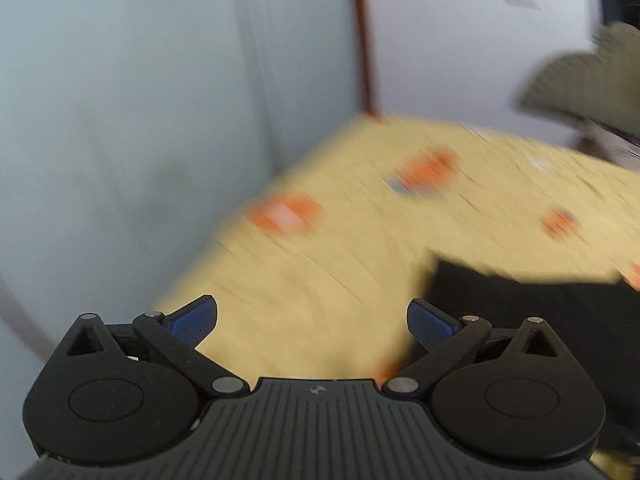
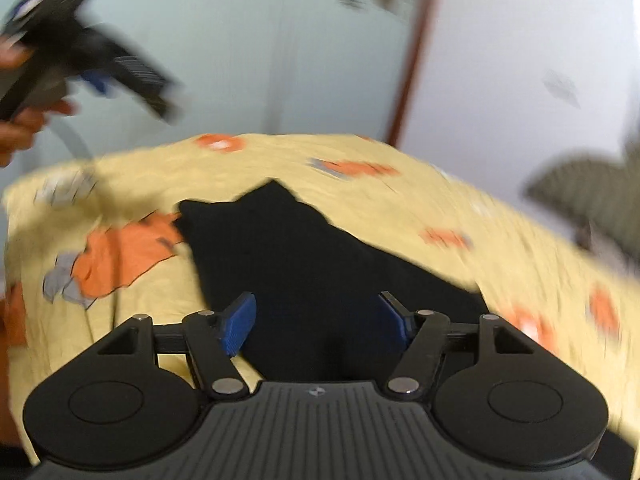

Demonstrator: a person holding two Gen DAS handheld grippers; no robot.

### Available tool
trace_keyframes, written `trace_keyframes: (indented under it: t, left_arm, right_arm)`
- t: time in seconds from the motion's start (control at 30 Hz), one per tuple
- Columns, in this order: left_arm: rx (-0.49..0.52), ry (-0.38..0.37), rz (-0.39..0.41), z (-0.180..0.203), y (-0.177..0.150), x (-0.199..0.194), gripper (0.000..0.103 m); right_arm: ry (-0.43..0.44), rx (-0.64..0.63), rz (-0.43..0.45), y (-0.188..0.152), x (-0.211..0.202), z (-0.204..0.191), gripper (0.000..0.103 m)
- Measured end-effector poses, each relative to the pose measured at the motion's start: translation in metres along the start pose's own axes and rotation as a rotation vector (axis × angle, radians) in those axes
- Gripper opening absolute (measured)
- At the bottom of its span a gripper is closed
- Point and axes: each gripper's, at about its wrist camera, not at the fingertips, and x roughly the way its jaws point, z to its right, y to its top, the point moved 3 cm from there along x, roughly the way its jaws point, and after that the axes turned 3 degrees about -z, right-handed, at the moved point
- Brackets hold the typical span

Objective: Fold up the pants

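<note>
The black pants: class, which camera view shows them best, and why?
The right wrist view: the pants lie mid-frame on the yellow sheet, most of their outline visible. The left wrist view catches only a blurred dark corner at its right edge.

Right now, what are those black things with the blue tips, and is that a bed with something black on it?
Those black things are hand-held grabbers, like big tongs. A person holds one in each hand, and each one has a small camera that looks out along its two fingers. One picture comes from the left gripper, the other from the right gripper. The blue tips are soft pads for pinching cloth.

Yes, it looks like a bed with a yellow sheet that has orange patches. The black shape is a pair of pants lying on it, waiting to be folded.

Both grabbers are open and hold nothing. In the right camera's picture you can see the person's hand carrying the other grabber, up in the top left corner. The pictures are blurry because the hands are moving.
</note>
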Motion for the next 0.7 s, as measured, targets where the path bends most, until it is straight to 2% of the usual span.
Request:
trace_keyframes:
  t: [0.03,0.1,0.3,0.37,0.47,0.6,0.7]
  left_arm:
    - [-0.007,-0.07,-0.062,0.004,-0.005,0.012,0.102]
    - [-0.063,-0.155,-0.159,0.006,-0.017,0.03,0.1]
    - [-0.417,-0.394,-0.32,-0.024,-0.035,0.06,0.101]
    - [-0.471,-0.425,-0.342,-0.028,-0.038,0.067,0.101]
    - [-0.479,-0.43,-0.352,-0.032,-0.039,0.068,0.101]
    - [-0.535,-0.506,-0.378,-0.033,-0.037,0.081,0.101]
    - [-0.575,-0.55,-0.371,-0.035,-0.033,0.085,0.102]
  right_arm:
    - [-0.007,-0.077,0.015,0.005,0.006,-0.015,0.066]
    - [-0.034,-0.209,0.034,0.012,0.016,-0.04,0.066]
    - [-0.141,-0.498,0.093,0.023,0.055,-0.093,0.066]
    - [-0.138,-0.556,0.093,0.025,0.068,-0.105,0.065]
    - [-0.128,-0.633,0.068,0.023,0.089,-0.121,0.065]
    - [-0.217,-0.748,0.066,0.021,0.11,-0.134,0.064]
    - [-0.231,-0.762,0.056,0.025,0.119,-0.138,0.058]
